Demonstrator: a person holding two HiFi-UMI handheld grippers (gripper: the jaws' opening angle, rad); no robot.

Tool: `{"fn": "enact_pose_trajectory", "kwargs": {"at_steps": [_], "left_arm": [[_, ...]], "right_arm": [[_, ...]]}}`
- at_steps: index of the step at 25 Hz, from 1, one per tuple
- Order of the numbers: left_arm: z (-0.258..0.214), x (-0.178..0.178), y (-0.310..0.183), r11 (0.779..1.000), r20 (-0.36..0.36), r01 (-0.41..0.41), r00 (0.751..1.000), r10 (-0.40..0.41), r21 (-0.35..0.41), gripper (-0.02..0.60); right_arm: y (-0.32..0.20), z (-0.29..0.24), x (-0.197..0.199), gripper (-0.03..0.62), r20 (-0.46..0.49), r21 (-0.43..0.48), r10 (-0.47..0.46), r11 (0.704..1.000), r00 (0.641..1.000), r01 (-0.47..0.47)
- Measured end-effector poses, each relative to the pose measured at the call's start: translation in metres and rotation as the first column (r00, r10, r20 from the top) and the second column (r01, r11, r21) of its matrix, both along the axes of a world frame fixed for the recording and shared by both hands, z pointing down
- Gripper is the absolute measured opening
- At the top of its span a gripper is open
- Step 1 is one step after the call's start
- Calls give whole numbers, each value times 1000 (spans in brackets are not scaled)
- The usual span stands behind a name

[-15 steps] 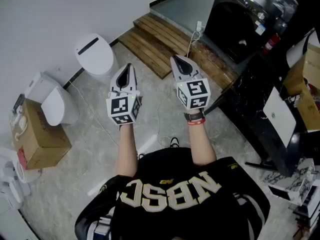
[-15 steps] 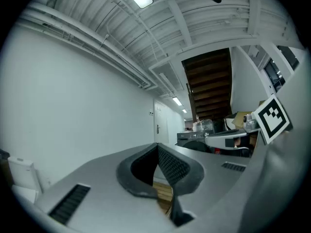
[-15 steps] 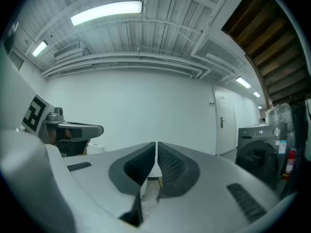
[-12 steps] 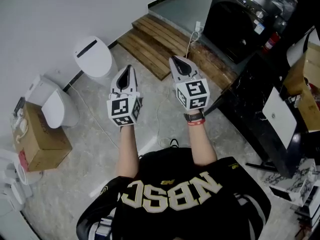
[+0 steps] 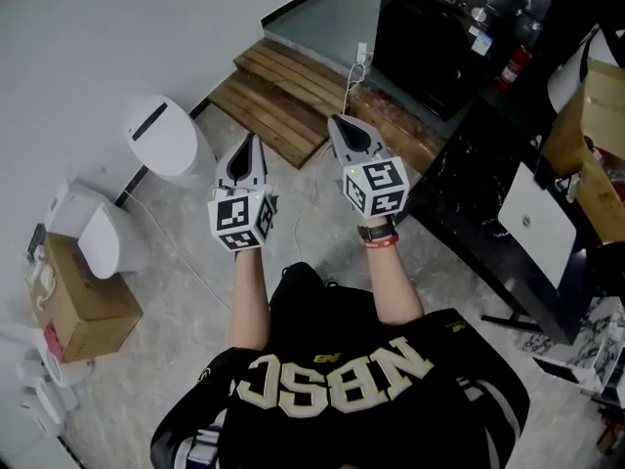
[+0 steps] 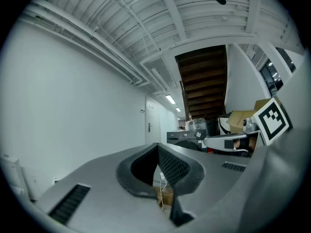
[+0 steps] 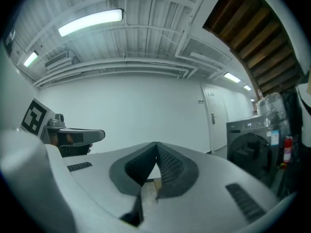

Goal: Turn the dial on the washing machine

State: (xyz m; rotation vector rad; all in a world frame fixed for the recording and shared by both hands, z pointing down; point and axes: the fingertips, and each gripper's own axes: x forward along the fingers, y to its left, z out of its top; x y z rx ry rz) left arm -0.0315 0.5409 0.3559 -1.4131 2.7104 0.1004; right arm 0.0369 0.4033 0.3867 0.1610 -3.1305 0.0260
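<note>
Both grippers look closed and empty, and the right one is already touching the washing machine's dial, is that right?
Not quite. The left gripper and right gripper are closed and empty, but the right one touches nothing: the head view shows it in the air, apart from the dark washing machine beyond the wooden platform.

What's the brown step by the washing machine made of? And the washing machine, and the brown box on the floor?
The step looks like wood: matte brown planks with gaps between. The washing machine seems dark metal or plastic, smooth and slightly shiny; I can't tell which. The box looks like cardboard: dull tan, folded edges.
</note>
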Motion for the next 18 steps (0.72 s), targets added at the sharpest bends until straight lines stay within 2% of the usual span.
{"fn": "enact_pose_trajectory", "kwargs": {"at_steps": [6, 9, 13, 18], "left_arm": [[-6, -13, -73, 994, 13, -109, 994, 109, 1, 15], [-4, -14, -129, 980, 14, -198, 980, 198, 5, 15], [3, -15, -216, 941, 5, -339, 941, 339, 12, 15], [8, -30, -330, 866, -9, -500, 866, 500, 16, 15]], "right_arm": [[-57, 2, 0, 8, -5, 0, 87, 996, 996, -87], [-96, 2, 5, 8, -12, 15, 152, 988, 988, -152], [-157, 7, 6, 8, -34, 34, 248, 968, 968, -247], [-243, 11, -13, 8, -67, 34, 369, 929, 927, -368]]}}
